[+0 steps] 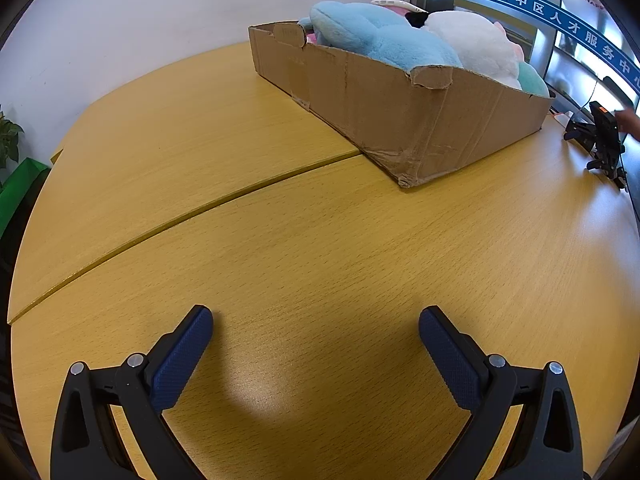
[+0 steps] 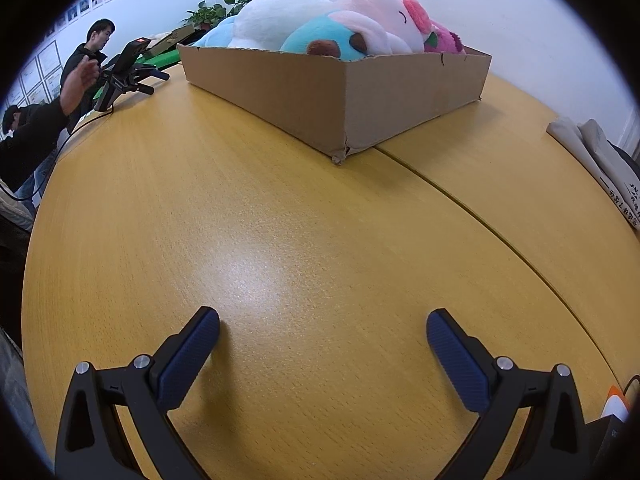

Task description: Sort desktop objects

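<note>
left gripper [image 1: 316, 318] and right gripper [image 2: 323, 320] hover over bare tabletop [image 1: 320, 248], jaws wide, empty; plush toys [image 2: 320, 24] fill the cardboard box [image 2: 340, 96]; sorting looks finished; next, probably rest

White walls [image 1: 140, 12], wooden table [image 1: 320, 240], potted plant [image 2: 212, 10], framed photos [image 2: 44, 56] on wall.
</note>
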A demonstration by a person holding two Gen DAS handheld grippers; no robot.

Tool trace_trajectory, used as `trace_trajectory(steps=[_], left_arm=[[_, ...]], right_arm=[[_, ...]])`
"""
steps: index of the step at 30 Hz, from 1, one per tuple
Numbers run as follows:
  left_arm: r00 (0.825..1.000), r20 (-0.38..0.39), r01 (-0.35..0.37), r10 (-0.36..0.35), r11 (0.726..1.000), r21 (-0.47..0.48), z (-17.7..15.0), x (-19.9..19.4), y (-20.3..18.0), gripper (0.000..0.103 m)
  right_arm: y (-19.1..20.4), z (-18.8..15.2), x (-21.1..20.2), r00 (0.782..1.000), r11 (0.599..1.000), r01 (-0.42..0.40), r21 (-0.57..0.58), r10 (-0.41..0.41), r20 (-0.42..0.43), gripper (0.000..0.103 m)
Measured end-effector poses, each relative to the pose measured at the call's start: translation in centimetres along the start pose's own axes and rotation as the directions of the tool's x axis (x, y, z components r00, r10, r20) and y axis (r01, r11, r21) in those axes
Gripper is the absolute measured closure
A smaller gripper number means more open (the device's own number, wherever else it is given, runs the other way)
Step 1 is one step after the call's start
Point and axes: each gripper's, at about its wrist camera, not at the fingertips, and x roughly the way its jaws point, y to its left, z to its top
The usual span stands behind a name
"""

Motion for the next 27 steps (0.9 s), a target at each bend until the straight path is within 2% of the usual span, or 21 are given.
trace_trajectory(steps=[27], left_arm=[[1.0,-0.001,-0.007,0.007,1.0,0.0,1.3,1.3,-1.7,0.0]], right_arm=[[-0.5,-0.2,0.2,1.0,1.0,0.002,-0.006,-0.002,0.0,0.0]])
